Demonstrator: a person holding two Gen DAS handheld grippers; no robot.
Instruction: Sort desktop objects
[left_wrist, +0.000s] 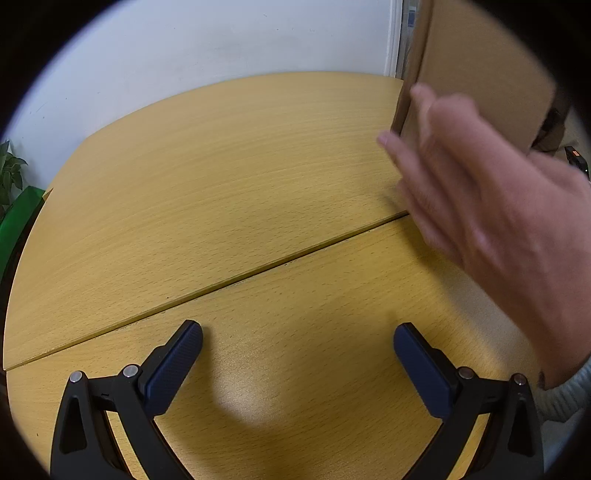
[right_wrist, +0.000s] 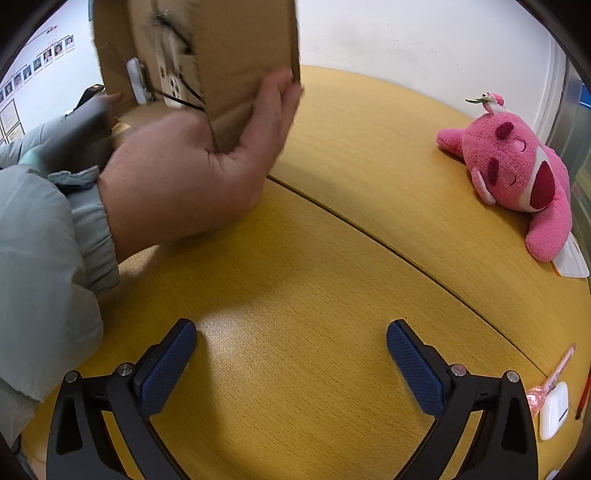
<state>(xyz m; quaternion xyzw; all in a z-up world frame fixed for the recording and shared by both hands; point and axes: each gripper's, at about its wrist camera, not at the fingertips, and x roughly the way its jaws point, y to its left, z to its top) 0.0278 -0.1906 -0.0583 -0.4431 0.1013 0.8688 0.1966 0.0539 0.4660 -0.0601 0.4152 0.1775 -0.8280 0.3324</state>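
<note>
Two grippers sit low over the wooden table (left_wrist: 207, 192), both with jaws spread wide and nothing between the blue pads. Left gripper (left_wrist: 297, 363) faces bare tabletop, the seam between the two table halves running across ahead of it. Right gripper (right_wrist: 291, 360) likewise empty. A bare hand (right_wrist: 192, 162), grey sleeve at the wrist, grips a cardboard box (right_wrist: 236, 55) tilted above the table; blurred. Pink plush toy (right_wrist: 517, 173) lies near the far right edge. White earbud case (right_wrist: 553, 411) and pink pen (right_wrist: 546, 384) lie at the near right edge.
</note>
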